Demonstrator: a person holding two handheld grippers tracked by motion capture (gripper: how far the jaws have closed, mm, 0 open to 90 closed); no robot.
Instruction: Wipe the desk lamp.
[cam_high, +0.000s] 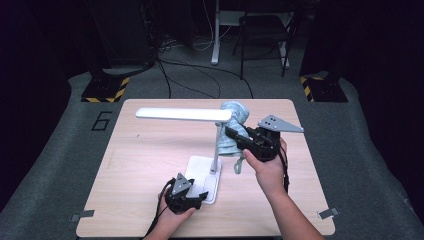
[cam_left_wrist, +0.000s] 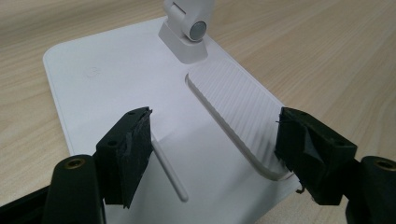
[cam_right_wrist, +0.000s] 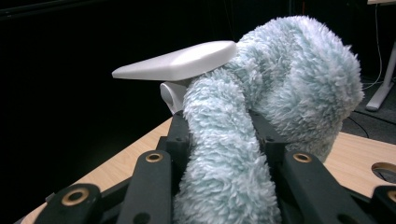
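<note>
From the high view, the right gripper clamps a fluffy pale-blue cloth against the upright stem of the white desk lamp, so the wiping looks underway near the top joint, with the long lamp head and the base probably left to do. In the left gripper view, the left gripper stands with jaws spread over the near corner of the base, its ribbed tray between the fingers, apparently steadying it. In the right gripper view, the cloth bulges ahead of the closed fingers, and the lamp head juts just above them, crowding any upward stroke.

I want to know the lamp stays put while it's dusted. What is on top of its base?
The left hand-held gripper, jaws open, straddles the lamp base. Whether it presses down cannot be seen.
</note>
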